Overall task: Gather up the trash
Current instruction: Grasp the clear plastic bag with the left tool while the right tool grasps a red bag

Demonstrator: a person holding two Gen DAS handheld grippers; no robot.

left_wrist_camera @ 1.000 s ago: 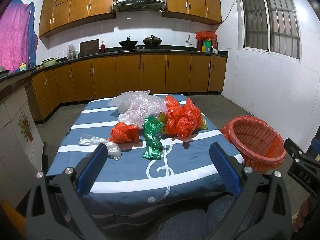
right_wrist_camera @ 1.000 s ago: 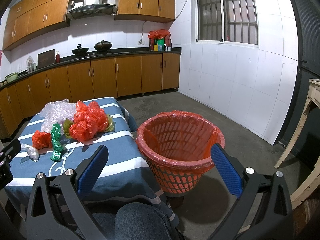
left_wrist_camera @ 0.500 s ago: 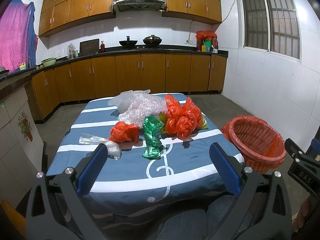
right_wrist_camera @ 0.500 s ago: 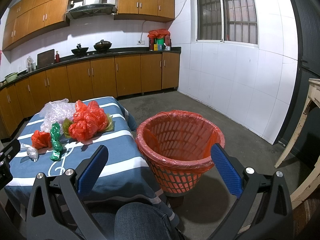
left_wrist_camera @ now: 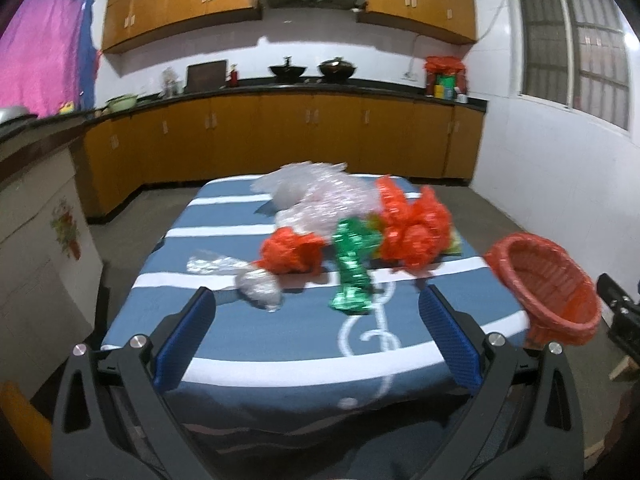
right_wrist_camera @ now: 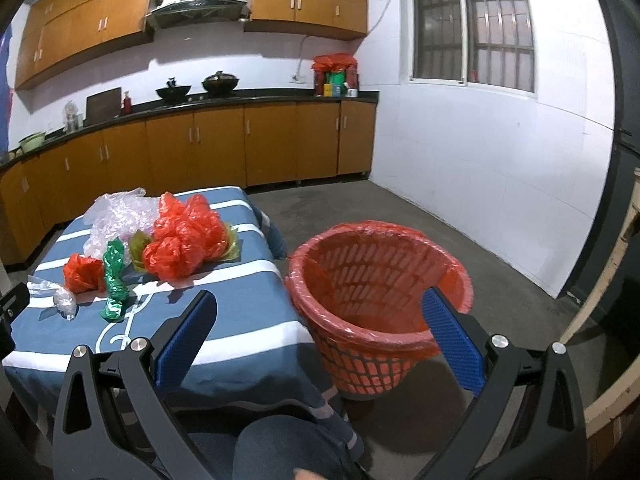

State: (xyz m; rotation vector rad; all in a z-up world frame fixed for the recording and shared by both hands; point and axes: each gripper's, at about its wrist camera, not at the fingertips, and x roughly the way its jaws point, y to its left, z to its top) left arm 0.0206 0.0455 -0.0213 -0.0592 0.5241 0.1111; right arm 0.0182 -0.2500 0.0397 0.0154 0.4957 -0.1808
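Crumpled plastic bags lie on the blue striped table (left_wrist_camera: 248, 332): a small red one (left_wrist_camera: 290, 254), a green one (left_wrist_camera: 352, 268), a large red bundle (left_wrist_camera: 414, 228), a clear heap (left_wrist_camera: 320, 196) and a small clear wad (left_wrist_camera: 258, 286). My left gripper (left_wrist_camera: 318, 338) is open and empty, over the table's near edge, short of the bags. My right gripper (right_wrist_camera: 318, 338) is open and empty, near the red lined basket (right_wrist_camera: 376, 296) that stands on the floor right of the table (right_wrist_camera: 240, 320). The bags also show in the right wrist view, with the large red bundle (right_wrist_camera: 184, 240) nearest the basket.
Kitchen cabinets and a counter (left_wrist_camera: 280, 128) run along the far wall. A white tiled wall with a barred window (right_wrist_camera: 472, 24) is to the right. A wooden frame (right_wrist_camera: 616, 264) stands at the far right. The person's knee (right_wrist_camera: 280, 448) is below.
The left gripper has moved forward and a little left toward the bags, with motion blur. The right gripper has shifted slightly closer to the basket. Both stay open.
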